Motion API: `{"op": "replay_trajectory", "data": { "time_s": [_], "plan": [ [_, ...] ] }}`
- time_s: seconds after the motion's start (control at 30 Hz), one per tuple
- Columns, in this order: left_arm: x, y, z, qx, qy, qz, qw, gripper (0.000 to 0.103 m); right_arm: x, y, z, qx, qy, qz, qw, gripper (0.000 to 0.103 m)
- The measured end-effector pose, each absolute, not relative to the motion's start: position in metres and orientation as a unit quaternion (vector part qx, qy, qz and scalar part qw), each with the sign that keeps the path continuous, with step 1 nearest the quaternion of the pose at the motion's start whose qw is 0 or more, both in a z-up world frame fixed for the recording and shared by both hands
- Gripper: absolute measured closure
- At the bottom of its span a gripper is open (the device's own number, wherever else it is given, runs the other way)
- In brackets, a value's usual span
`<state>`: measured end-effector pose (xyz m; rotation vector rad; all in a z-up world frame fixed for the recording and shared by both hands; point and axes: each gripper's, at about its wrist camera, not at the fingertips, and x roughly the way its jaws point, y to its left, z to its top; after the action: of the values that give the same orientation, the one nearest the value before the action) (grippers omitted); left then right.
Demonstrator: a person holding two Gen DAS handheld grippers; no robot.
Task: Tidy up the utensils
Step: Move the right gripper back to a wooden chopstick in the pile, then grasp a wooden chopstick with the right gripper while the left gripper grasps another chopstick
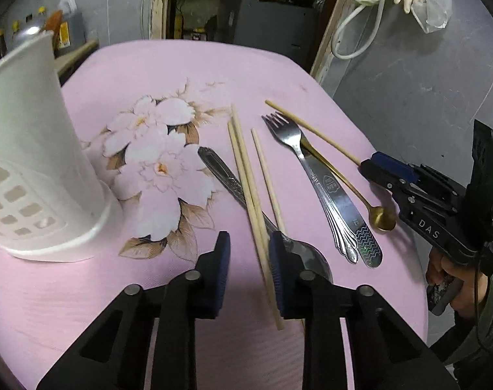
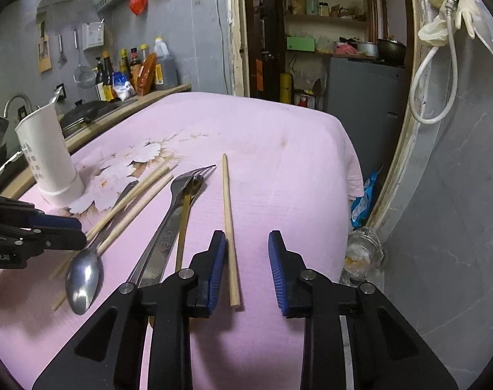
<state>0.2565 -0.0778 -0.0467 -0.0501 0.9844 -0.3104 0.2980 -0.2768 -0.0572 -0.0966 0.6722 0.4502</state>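
Observation:
A white utensil holder (image 1: 35, 162) stands on the pink cloth (image 1: 149, 65) at the left; it also shows in the right wrist view (image 2: 48, 156). Chopsticks (image 1: 246, 175), a steel spoon (image 1: 311, 260), a fork (image 1: 288, 139), a knife (image 1: 344, 208) and a gold spoon (image 1: 381, 217) lie on the cloth. My left gripper (image 1: 249, 266) is open, low over two chopsticks, its right finger above the steel spoon. My right gripper (image 2: 246, 269) is open around the near end of a lone chopstick (image 2: 228, 221); it also shows in the left wrist view (image 1: 376, 169).
The cloth's right edge (image 2: 350, 178) drops off beside a jar (image 2: 363, 253) and blue packet on the floor. A counter with bottles (image 2: 132, 68) and a sink runs along the left. A doorway with shelves lies behind the table.

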Motion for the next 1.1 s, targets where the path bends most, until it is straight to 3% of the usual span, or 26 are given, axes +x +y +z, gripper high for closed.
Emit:
{"op": "replay_trajectory", "data": {
  "time_s": [0.13, 0.27, 0.37, 1.1],
  "plan": [
    [0.263, -0.072, -0.053, -0.030, 0.490, -0.135, 0.861, 0.088, 0.300, -0.280, -0.057, -0.029, 0.338, 0.218, 0.915, 0.079],
    [0.265, -0.064, -0.052, -0.049, 0.490, -0.136, 0.859, 0.099, 0.297, -0.279, -0.057, -0.030, 0.346, 0.220, 0.912, 0.095],
    [0.263, -0.056, -0.052, -0.060, 0.491, -0.140, 0.858, 0.100, 0.294, -0.278, -0.056, -0.026, 0.349, 0.224, 0.910, 0.098],
    [0.216, -0.034, -0.037, -0.021, 0.476, -0.144, 0.867, 0.098, 0.280, -0.259, -0.050, -0.059, 0.368, 0.249, 0.894, 0.097]
  ]
}}
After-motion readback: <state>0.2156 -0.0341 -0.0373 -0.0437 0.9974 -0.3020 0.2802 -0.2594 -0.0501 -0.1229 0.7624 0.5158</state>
